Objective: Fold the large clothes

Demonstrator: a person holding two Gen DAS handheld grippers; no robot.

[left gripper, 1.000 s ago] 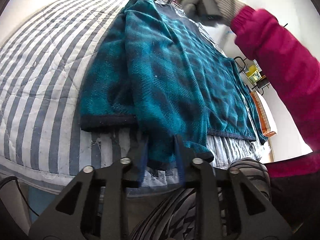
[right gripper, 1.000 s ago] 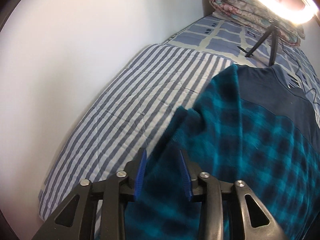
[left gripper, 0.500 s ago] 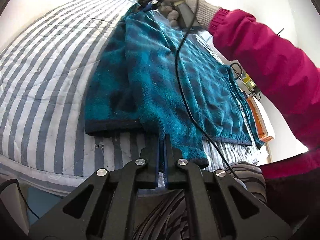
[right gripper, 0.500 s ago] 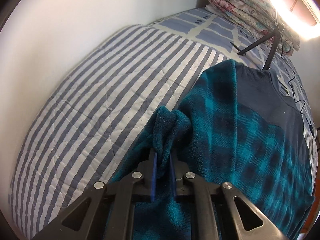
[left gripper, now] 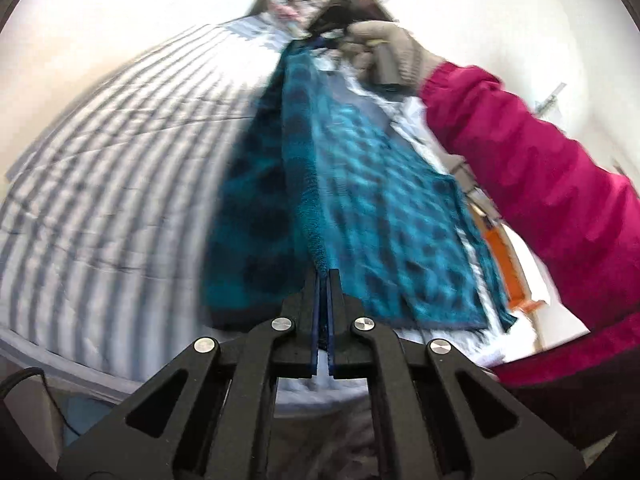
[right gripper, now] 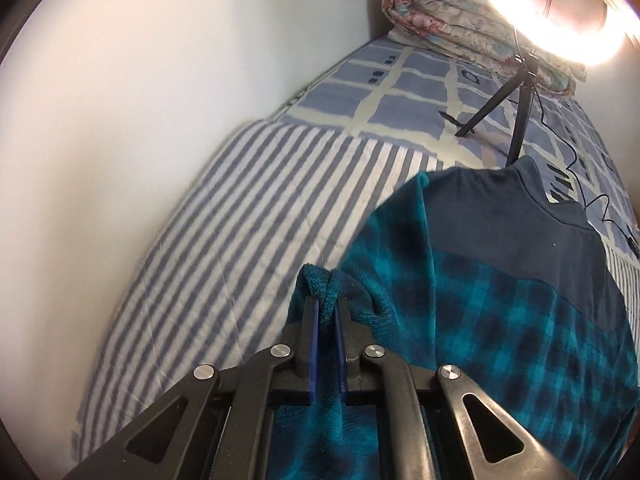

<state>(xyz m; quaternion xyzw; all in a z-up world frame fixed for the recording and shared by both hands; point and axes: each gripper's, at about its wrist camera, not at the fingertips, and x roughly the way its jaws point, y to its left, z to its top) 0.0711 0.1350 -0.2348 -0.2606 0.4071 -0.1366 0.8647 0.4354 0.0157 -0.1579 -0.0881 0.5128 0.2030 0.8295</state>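
A: Where's the teal plaid fleece pullover [right gripper: 500,300]?

B: On the blue-and-white striped bed quilt [right gripper: 240,240]. The left hand-held gripper [left gripper: 323,280] and the right hand-held gripper [right gripper: 325,308] have just closed, pinching its edge.

A: Handling?

B: Soft, floppy, probably light; gripping hem and shoulder edge seems sensible.

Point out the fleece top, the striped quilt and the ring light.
fleece top [right gripper: 500,312], right wrist view, checked body panel.
striped quilt [right gripper: 240,216], right wrist view, bare striped part.
ring light [right gripper: 560,28], right wrist view, glowing rim.

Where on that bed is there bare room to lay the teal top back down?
The striped quilt between the wall and the teal fleece top lies bare. The far end is crowded: a tripod, its cable and a rolled floral blanket.
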